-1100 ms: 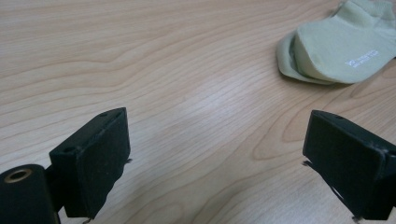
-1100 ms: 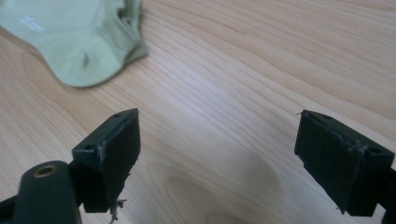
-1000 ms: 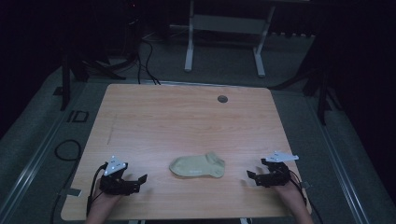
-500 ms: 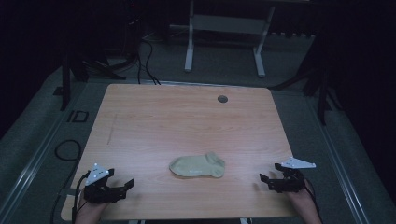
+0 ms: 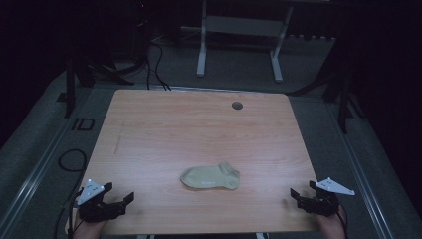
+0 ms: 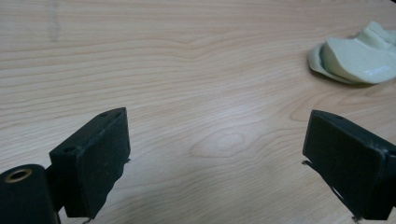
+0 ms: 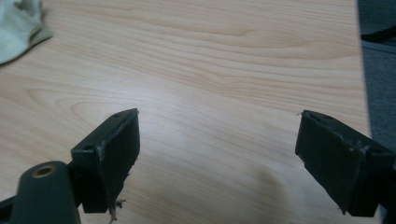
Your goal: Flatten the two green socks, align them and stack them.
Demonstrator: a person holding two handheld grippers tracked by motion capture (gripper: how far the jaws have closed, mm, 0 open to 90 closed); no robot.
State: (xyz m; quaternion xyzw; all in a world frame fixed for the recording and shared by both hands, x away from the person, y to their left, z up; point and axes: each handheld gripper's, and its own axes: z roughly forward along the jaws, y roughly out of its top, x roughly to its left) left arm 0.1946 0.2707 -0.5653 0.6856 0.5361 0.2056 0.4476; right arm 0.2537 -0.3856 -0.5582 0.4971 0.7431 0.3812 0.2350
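At the near left corner of the wooden table (image 5: 164, 129) I hold my left gripper (image 5: 124, 201), its jaws spread wide with nothing but bare wood between them. Through the left gripper view, the sock (image 6: 357, 58) sits far and to the right of those jaws, well apart from them.

Moving right, the sock (image 5: 211, 177) lies flat near the middle of the table's near edge — pale beige-green, folded or doubled over, the cuff end pointing right. It touches nothing else.

Further right, at the near right corner, my right gripper (image 5: 297, 197) also rests with its jaws parted and empty. In the right gripper view the sock's edge (image 7: 18, 28) shows at the far left, well clear of the jaws.

What could go wrong, as I judge it: the sock is soft and lies flat, so a jaw sliding in low might push it along the smooth wood or pinch just one layer, leaving it to unfold or drag. My right gripper sits near the table's right edge, and a careless swing could carry it off the side.

Nothing stands between either gripper and the sock. A small dark round hole (image 5: 237, 105) sits far back on the tabletop, out of the way — beyond the table, a metal stand (image 5: 239, 30) and some cables (image 5: 154, 55) rest on the dim floor.
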